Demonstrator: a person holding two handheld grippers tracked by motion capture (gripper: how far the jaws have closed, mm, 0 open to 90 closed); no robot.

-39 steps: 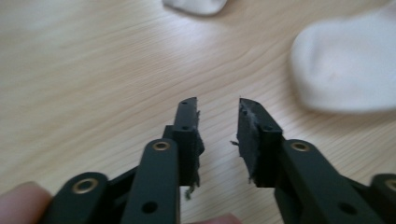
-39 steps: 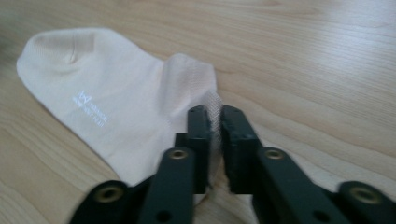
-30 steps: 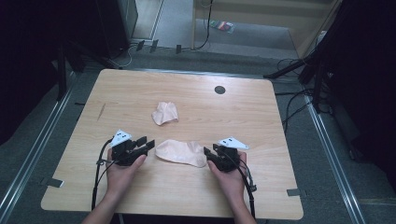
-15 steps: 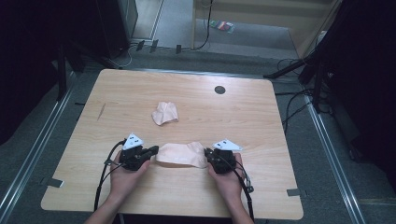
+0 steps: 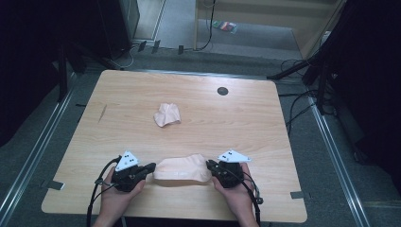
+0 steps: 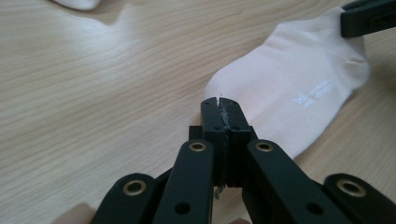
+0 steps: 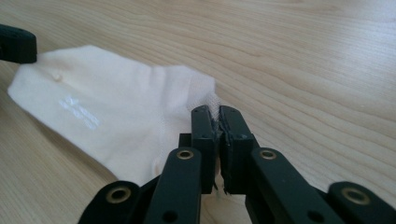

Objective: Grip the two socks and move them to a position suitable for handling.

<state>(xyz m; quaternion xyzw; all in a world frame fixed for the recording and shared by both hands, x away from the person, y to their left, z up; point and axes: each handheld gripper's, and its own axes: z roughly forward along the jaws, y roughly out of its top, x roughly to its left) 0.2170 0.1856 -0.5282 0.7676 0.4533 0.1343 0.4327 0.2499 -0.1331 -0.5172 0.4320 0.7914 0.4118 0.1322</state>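
Pinching the pale sock (image 5: 182,169) at both ends, my left gripper (image 5: 150,167) clamps its nine o'clock end and my right gripper (image 5: 209,164) its three o'clock end. It lies flat near the table's (image 5: 246,118) six o'clock edge; a crumpled sock (image 5: 167,114) sits toward twelve.

Light wood table (image 5: 265,118) is sitting on grey floor (image 5: 175,28), cables (image 5: 298,101) trailing around (black curtains (image 5: 33,52) hanging both sides).
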